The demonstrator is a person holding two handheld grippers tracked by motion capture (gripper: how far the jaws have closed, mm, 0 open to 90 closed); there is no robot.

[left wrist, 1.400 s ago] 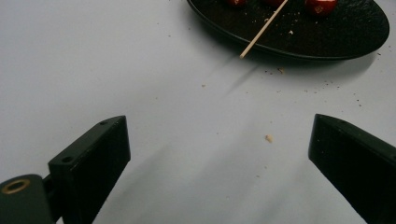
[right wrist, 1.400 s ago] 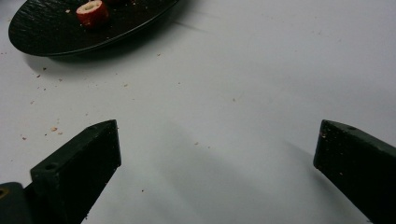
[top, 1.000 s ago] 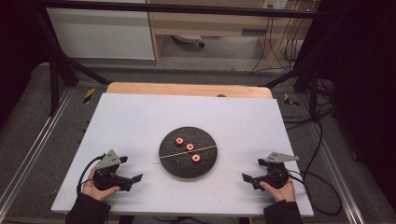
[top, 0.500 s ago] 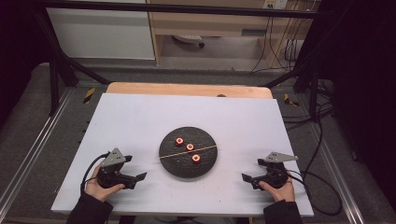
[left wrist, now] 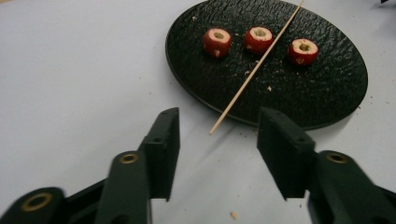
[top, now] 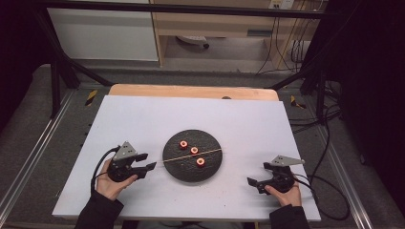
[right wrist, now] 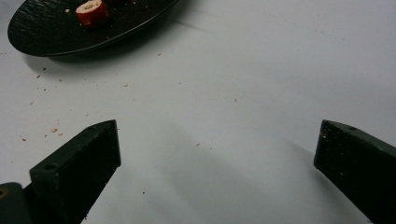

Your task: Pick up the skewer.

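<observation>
Your left tool (left wrist: 217, 140) has its jaws spread and empty, and the near tip of the wooden skewer (left wrist: 254, 70) lies just ahead of the gap between them, poking off the rim of the black plate (left wrist: 327, 93) onto the white counter (left wrist: 70, 70). By the look of it, the step in hand is taking that tip: bring the tool in low and level so the stick sits between both jaws, then close gently, since a thin skewer can roll or flick up. Beyond the tip, three cored red fruit pieces (left wrist: 258, 39) sit on the plate, two to the left of the stick and one to its right. Your left hand (top: 112, 183) grips its tool from behind, angled toward the plate. Your right tool (top: 261, 181) rests low on the counter, jaws wide apart and empty, with the plate ahead and to its left.
</observation>
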